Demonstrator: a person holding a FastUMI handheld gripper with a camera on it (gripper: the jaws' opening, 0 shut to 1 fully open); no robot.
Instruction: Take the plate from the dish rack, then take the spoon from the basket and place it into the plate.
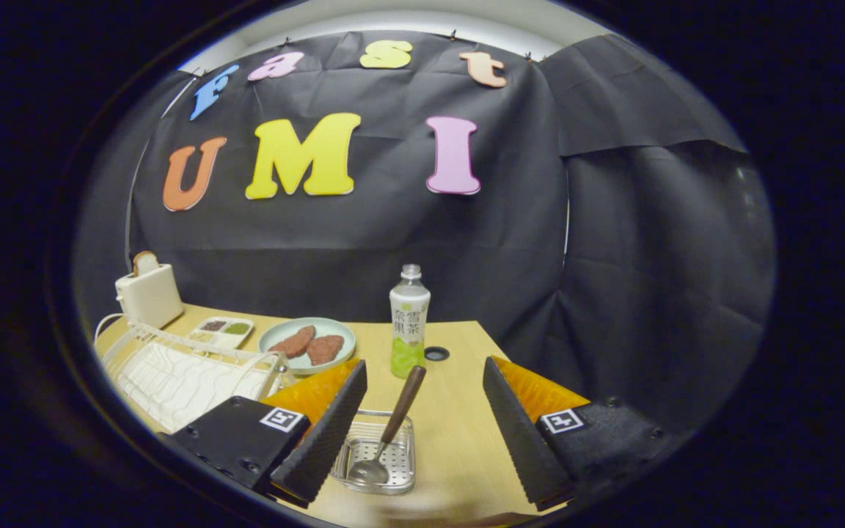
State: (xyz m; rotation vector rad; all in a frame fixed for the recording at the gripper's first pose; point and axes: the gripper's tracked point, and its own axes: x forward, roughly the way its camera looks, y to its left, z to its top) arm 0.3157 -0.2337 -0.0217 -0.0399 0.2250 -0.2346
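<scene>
Your wooden desk (452,433) is carrying a white dish rack (173,374) beside a green plate (276,339) holding two brown patties. Your claw (422,433) is hanging released, empty, over the perforated metal basket (378,458), where the spoon (386,440) is leaning, handle up.

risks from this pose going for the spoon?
1. The tool is open with the spoon nearer one finger than the other, so closing may knock the slanted handle instead of pinching it.
2. The small basket looks light and might drag or tip as the spoon lifts.
3. The bottle stands just beyond the handle tip; overshooting could topple it.
</scene>
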